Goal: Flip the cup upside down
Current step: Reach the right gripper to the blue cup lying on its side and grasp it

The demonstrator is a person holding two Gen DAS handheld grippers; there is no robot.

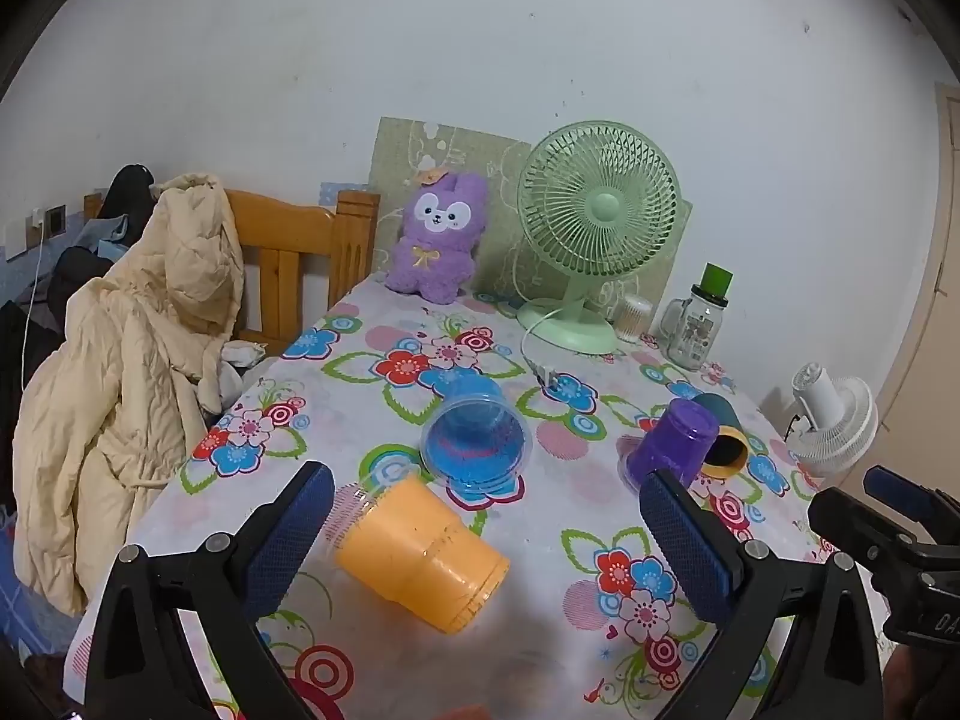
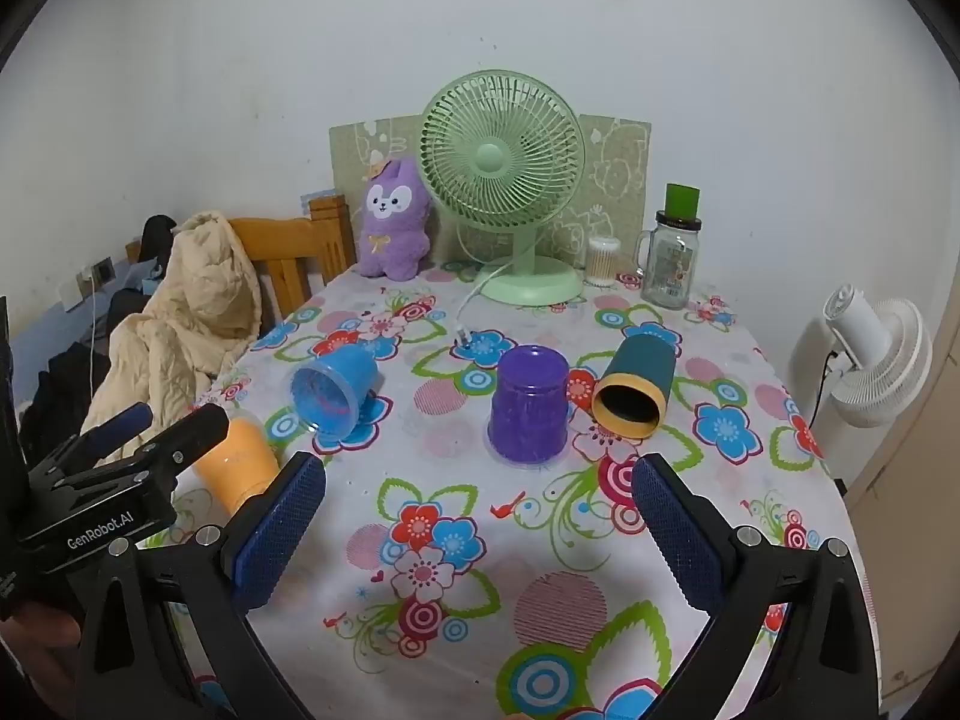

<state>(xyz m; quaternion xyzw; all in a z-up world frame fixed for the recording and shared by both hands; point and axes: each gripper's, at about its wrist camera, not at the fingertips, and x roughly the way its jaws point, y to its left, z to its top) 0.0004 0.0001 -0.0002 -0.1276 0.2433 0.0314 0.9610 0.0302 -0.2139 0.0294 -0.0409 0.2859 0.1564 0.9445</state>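
An orange cup [image 1: 420, 558] lies on its side on the floral tablecloth [image 1: 558, 540], between and just ahead of my open left gripper [image 1: 486, 516]. A blue cup [image 1: 477, 435] lies on its side behind it, mouth toward me. A purple cup [image 2: 529, 405] stands upside down ahead of my open, empty right gripper [image 2: 477, 507]. A teal cup with a yellow rim [image 2: 633, 387] lies on its side to the right of the purple cup. The orange cup [image 2: 237, 462] and the blue cup [image 2: 336, 390] also show in the right wrist view, as does the left gripper [image 2: 144, 429].
A green desk fan [image 2: 504, 180], a purple plush toy [image 2: 393, 219], a glass jar with a green lid [image 2: 669, 252] and a swab container [image 2: 602, 261] stand at the table's back. A wooden chair with a beige coat [image 1: 132, 360] is to the left. A white fan [image 2: 876, 354] is to the right.
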